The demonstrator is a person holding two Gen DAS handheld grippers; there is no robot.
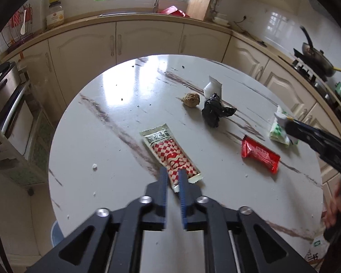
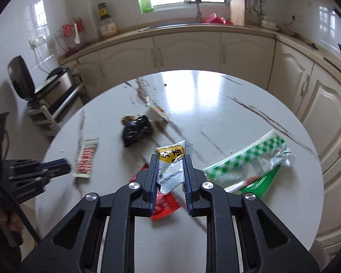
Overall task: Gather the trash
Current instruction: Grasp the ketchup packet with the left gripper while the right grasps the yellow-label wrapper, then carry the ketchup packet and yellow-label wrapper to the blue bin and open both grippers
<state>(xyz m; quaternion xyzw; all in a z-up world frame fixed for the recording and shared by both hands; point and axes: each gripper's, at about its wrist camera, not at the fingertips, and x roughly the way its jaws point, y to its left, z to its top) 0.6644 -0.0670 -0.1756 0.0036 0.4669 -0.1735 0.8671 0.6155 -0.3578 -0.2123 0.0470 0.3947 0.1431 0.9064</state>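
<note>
My right gripper (image 2: 170,157) is shut on a yellow-and-white sachet (image 2: 170,170), lifted off the round white table (image 2: 216,104). My left gripper (image 1: 173,171) hovers with its jaws slightly apart and nothing pinched. A red-and-white checked packet (image 1: 170,154) lies flat on the table just past its tips. More trash lies around: a red wrapper (image 1: 260,157), a crumpled black bag (image 1: 212,111), a brown ball (image 1: 191,99), a white packet (image 1: 212,86) and a green-checked bag (image 2: 245,168). In the right wrist view the left gripper (image 2: 64,166) sits beside the checked packet (image 2: 86,159), apart from it.
Cream cabinets (image 1: 147,43) and a counter with a sink wrap around behind the table. A wok (image 1: 316,56) sits on the stove at the right. A rack with an oven (image 1: 6,104) stands to the left. A hand (image 1: 332,211) shows at the lower right.
</note>
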